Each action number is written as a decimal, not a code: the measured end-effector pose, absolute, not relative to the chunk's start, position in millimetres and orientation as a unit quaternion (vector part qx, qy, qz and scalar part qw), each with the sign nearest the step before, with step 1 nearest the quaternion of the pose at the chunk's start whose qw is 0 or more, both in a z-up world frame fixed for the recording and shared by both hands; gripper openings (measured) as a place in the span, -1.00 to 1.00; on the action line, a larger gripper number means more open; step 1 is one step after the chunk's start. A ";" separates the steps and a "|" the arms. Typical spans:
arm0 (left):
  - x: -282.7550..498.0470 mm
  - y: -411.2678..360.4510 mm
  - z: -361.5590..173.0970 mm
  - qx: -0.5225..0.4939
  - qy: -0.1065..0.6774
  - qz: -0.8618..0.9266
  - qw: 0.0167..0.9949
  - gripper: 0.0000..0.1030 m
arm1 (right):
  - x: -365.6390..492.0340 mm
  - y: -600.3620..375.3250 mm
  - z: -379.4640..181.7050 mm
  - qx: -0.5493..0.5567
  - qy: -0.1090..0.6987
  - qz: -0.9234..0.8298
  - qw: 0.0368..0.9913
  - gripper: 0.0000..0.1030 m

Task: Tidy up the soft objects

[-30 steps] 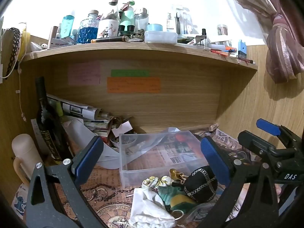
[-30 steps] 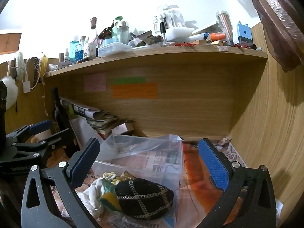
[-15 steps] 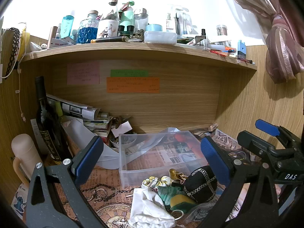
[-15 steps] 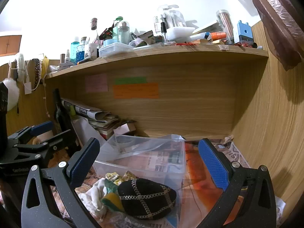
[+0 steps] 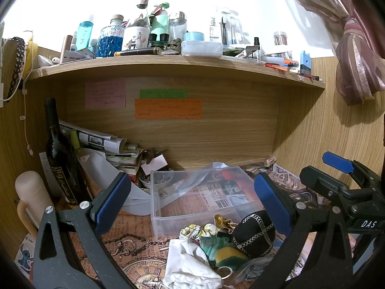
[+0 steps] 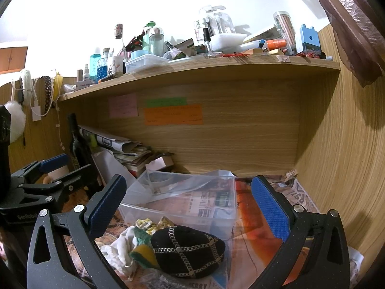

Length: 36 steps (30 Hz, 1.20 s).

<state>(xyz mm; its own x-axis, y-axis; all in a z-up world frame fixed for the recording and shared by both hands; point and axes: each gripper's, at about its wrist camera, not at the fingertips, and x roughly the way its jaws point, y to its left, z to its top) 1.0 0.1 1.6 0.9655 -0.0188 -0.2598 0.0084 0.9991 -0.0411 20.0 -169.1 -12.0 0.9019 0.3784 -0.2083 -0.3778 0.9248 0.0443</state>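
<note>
From the left wrist, the left gripper (image 5: 192,202) is seen spread wide, holding nothing, above a cloth (image 5: 190,262) and black pouch (image 5: 255,234) piled before a clear bin (image 5: 168,219).

From the right wrist, the right gripper (image 6: 189,207) is likewise seen parted over the pouch (image 6: 187,250).

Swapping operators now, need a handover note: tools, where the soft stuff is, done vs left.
Left tool: open, holding nothing, hovering above the pile.
Right tool: open, holding nothing, aimed at the black cap.
Soft things lie heaped in front of the clear plastic bin: black round cap with silver chain pattern, white crumpled cloth, green-and-yellow sponge, floral yellow fabric.
Done: nothing soft is in the bin yet.
Left: move each piece in, probably the cap first.
</note>
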 end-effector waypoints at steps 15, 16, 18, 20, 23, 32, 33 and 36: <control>1.1 -1.3 2.1 -0.019 0.131 -0.006 0.991 1.00 | 19.0 -166.9 -11.7 0.002 0.107 0.199 0.974 1.00; 1.0 -1.5 2.4 -0.019 0.130 -0.007 0.991 1.00 | 19.1 -166.9 -11.6 0.002 0.107 0.199 0.974 1.00; 0.9 -1.5 2.1 -0.019 0.130 -0.006 0.991 1.00 | 18.7 -166.2 -11.4 0.002 0.107 0.199 0.974 1.00; 0.9 -1.7 2.1 -0.019 0.130 -0.006 0.991 1.00 | 18.9 -166.7 -11.3 0.002 0.107 0.199 0.974 1.00; 0.7 -1.6 1.9 -0.019 0.130 -0.006 0.991 1.00 | 18.2 -165.6 -11.0 0.002 0.107 0.200 0.974 1.00; 0.6 -1.7 1.6 -0.019 0.130 -0.006 0.991 1.00 | 17.7 -165.5 -11.2 0.003 0.107 0.200 0.974 1.00; 0.7 -1.6 1.5 -0.019 0.130 -0.006 0.991 1.00 | 17.5 -165.2 -11.2 0.003 0.106 0.200 0.974 1.00; 0.6 -1.5 1.5 -0.020 0.130 -0.006 0.991 1.00 | 17.5 -165.3 -11.2 0.003 0.106 0.200 0.974 1.00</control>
<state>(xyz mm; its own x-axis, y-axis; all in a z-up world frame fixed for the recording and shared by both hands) 0.6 -1.5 1.5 0.9660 -0.0172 -0.2578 0.0070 0.9992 -0.0405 17.5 -165.3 -11.2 0.8977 0.3895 -0.2061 -0.3883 0.9203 0.0480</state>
